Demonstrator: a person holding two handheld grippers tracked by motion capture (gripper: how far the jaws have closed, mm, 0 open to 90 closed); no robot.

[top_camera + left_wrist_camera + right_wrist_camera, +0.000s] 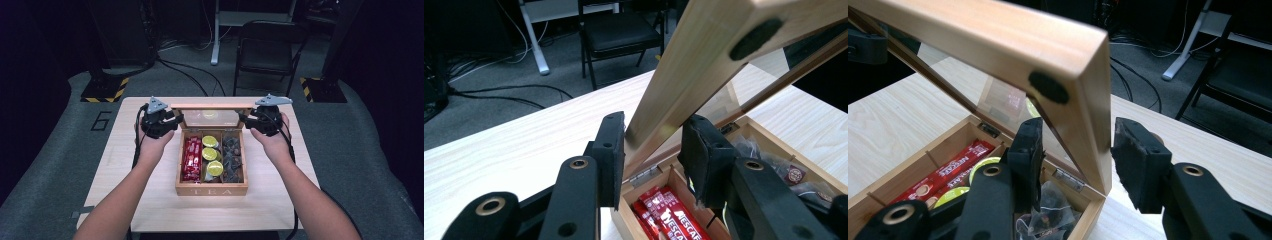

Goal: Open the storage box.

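A wooden tea box [211, 190] stands in the middle of the table with its glass-paned lid [210, 106] raised almost upright. It holds red sachets [192, 159], yellow-green round capsules [211, 154] and dark tea bags [232, 159]. My left gripper [175, 122] is at the lid's left edge; in the left gripper view [655, 125] both pads press on the lid's side rail [659, 120]. At the lid's right edge is my right gripper [246, 121]. In the right gripper view [1078, 127] its jaws straddle the lid's corner [1093, 150] with a small gap.
The light wood table [150, 200] has bare room left, right and in front of the box. Behind it stand a black folding chair [265, 52], a white desk leg [215, 45] and two post bases with hazard tape [105, 90]. Cables run across the floor.
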